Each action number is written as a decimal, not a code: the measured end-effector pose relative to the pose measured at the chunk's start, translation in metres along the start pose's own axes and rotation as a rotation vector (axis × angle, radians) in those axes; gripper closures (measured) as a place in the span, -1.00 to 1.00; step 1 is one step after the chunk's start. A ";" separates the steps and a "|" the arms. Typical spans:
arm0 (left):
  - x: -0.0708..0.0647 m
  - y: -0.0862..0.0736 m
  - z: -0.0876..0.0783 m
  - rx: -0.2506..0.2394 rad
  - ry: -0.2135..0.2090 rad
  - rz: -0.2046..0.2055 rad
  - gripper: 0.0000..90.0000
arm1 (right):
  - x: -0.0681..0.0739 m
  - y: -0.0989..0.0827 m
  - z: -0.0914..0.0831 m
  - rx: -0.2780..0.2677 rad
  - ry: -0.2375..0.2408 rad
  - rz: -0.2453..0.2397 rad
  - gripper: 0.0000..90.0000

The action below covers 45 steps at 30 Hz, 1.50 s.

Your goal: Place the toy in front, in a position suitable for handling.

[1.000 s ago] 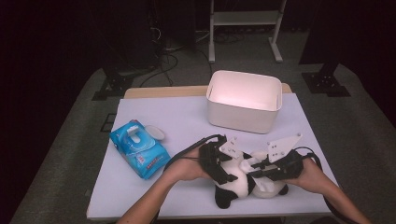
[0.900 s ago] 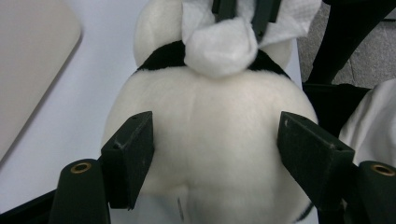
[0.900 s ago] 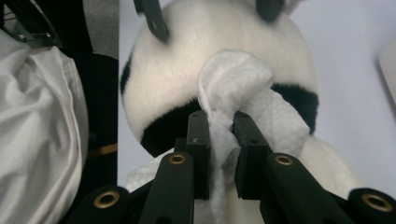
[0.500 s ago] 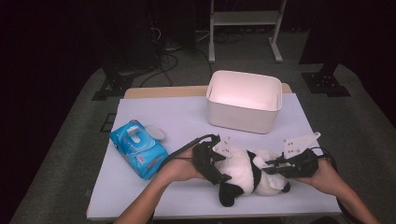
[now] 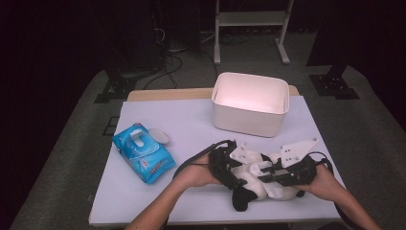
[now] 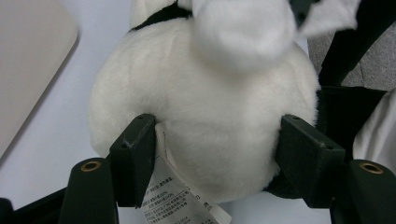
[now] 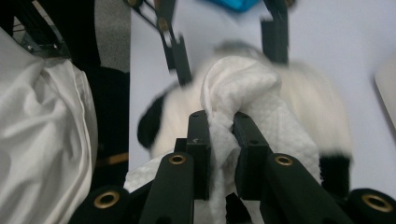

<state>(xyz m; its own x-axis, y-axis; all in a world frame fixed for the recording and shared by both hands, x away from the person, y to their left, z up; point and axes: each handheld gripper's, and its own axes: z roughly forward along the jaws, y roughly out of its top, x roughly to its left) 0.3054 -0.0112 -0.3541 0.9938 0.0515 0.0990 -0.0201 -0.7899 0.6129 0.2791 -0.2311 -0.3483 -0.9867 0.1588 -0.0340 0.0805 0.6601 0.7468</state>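
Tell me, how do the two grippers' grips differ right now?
The left gripper has its jaws spread wide around the plush toy, one pad on each side of its white body; its jaws have just been closing. The right gripper has its jaws nearly together, pinching a bunched white wipe over the toy. Both have black jaws and work on the same toy near the table's front edge.

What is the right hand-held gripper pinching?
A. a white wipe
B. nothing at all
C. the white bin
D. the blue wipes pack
A: in the right gripper view the right hand-held gripper has its jaws closed on a bunched white wipe, pressed against the plush toy.
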 end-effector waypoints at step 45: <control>-0.006 -0.012 0.000 -0.015 -0.024 0.003 -0.32 | -0.037 -0.003 -0.001 0.038 -0.034 0.089 0.73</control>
<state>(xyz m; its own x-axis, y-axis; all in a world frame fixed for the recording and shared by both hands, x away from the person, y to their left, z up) 0.2993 -0.0018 -0.3616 0.9961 0.0343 0.0816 -0.0242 -0.7810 0.6240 0.3150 -0.2394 -0.3488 -0.9701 0.2425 0.0086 0.1738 0.6695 0.7222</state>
